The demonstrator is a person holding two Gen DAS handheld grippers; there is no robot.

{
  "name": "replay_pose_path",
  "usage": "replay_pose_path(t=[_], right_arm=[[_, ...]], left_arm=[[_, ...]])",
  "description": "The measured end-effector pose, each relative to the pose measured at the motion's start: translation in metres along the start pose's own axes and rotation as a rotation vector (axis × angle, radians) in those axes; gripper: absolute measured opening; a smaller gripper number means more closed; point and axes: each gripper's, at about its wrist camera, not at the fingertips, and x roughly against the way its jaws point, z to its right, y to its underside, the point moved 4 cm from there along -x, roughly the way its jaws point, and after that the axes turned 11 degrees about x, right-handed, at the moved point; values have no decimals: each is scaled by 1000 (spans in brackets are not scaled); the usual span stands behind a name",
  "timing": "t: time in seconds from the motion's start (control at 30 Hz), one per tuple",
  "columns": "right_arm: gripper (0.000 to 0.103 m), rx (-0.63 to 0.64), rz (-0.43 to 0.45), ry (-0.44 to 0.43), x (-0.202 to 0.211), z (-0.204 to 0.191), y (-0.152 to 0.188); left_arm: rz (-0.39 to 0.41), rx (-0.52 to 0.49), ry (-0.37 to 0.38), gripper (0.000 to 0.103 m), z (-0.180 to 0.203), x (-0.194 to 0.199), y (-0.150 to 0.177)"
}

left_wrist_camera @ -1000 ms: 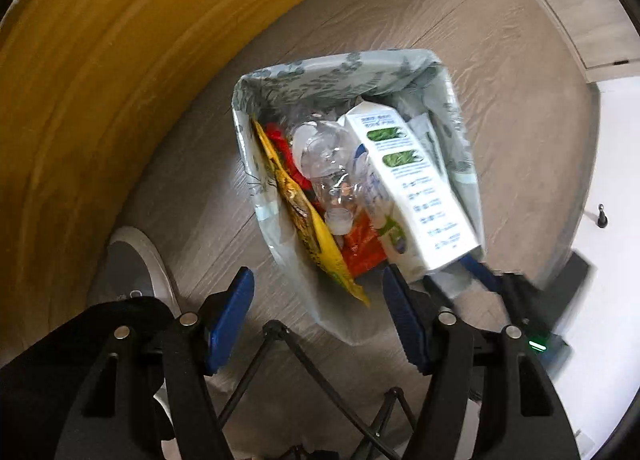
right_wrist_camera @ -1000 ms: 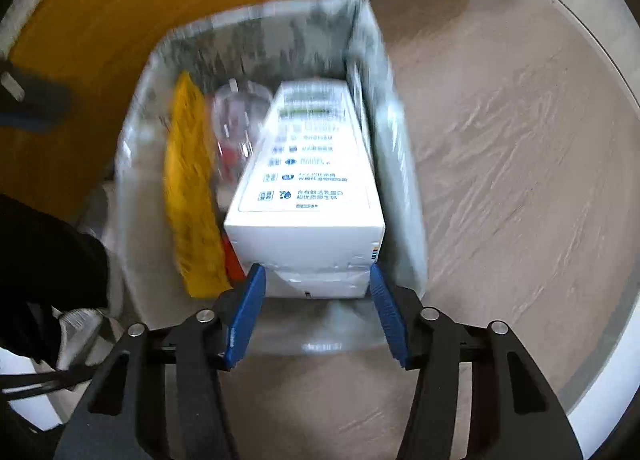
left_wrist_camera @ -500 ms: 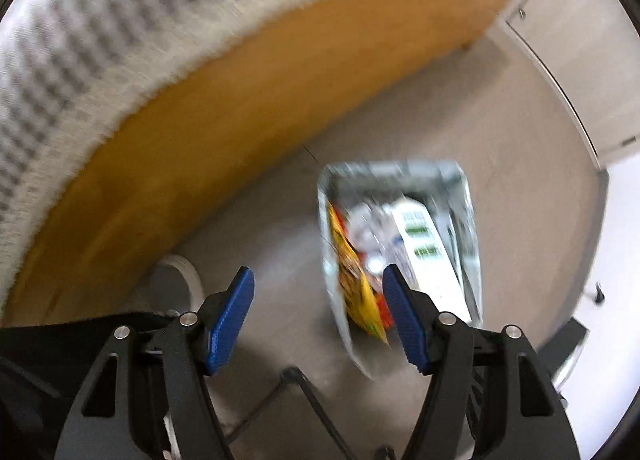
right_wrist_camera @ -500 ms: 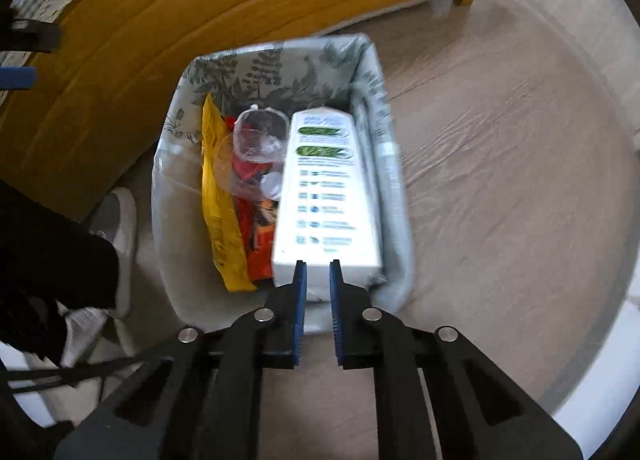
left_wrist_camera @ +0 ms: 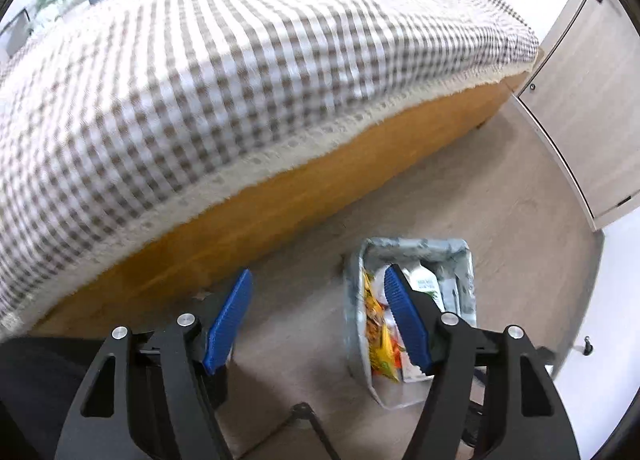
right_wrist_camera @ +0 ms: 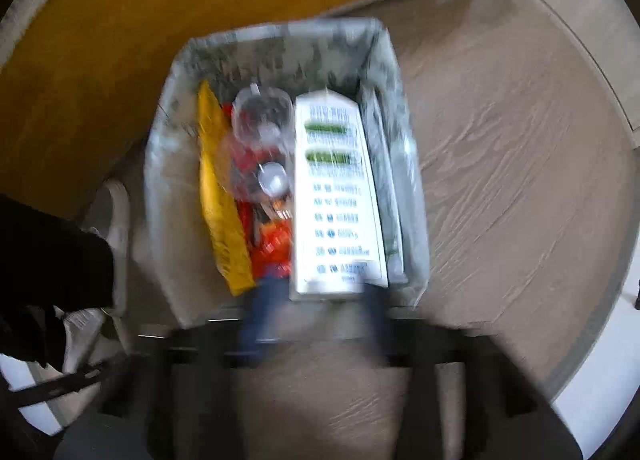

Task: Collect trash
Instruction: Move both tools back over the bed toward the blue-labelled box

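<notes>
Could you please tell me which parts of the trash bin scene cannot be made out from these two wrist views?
- Right wrist view: the right gripper is smeared by motion blur as its jaws open; nothing shows between them.
- Right wrist view: print on the white carton is too blurred to read.
- Left wrist view: the bin contents are partly hidden behind the open left gripper.

Bedroom, lit bright and even. Pale wood-grain floor (left_wrist_camera: 500,187) all around, big bed (left_wrist_camera: 280,195) with honey-coloured wooden frame taking up most of the left view, brown-and-white checked blanket (left_wrist_camera: 240,59) draped over it, fringed edge hanging down. Light wardrobe doors (left_wrist_camera: 592,107) off right.
</notes>
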Motion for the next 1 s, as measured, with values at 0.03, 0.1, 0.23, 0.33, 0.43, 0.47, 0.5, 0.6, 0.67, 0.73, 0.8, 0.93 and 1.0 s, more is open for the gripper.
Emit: replay_pose_path(t=[0.03, 0.1, 0.23, 0.33, 0.43, 0.47, 0.5, 0.6, 0.67, 0.73, 0.8, 0.93, 1.0], right_arm=[[63, 14, 19, 5, 14, -3, -7], [63, 42, 34, 24, 28, -8, -15], [63, 96, 77, 70, 64, -18, -47], [63, 102, 130, 87, 94, -27, -78], [63, 114, 193, 100, 125, -44, -123], [63, 118, 213, 100, 131, -47, -135], [63, 122, 246, 100, 143, -56, -154], [63, 141, 316, 87, 166, -83, -200], [64, 160, 364, 55, 183, -110, -236], [69, 185, 403, 29, 195, -134, -264], [69, 227, 425, 25, 199, -161, -291], [69, 288, 450, -9, 196, -210, -337], [69, 309, 456, -23, 192, -228, -354]], left_arm=[[-8, -18, 7, 66, 1, 2, -2], [-19, -50, 52, 68, 2, 9, -8], [53, -80, 123, 76, -7, 36, -30], [88, -97, 163, 77, -27, 59, -50], [138, -84, 190, 82, -53, 82, -73], [160, -77, 198, 84, -67, 91, -85], [181, -70, 205, 85, -78, 99, -96], [262, -19, 211, 87, -127, 128, -139], [355, 79, 200, 87, -172, 146, -178], [428, 225, 213, 88, -227, 156, -221], [434, 360, 244, 88, -278, 152, -256], [411, 520, 264, 88, -356, 127, -312], [419, 604, 275, 87, -396, 109, -340]])
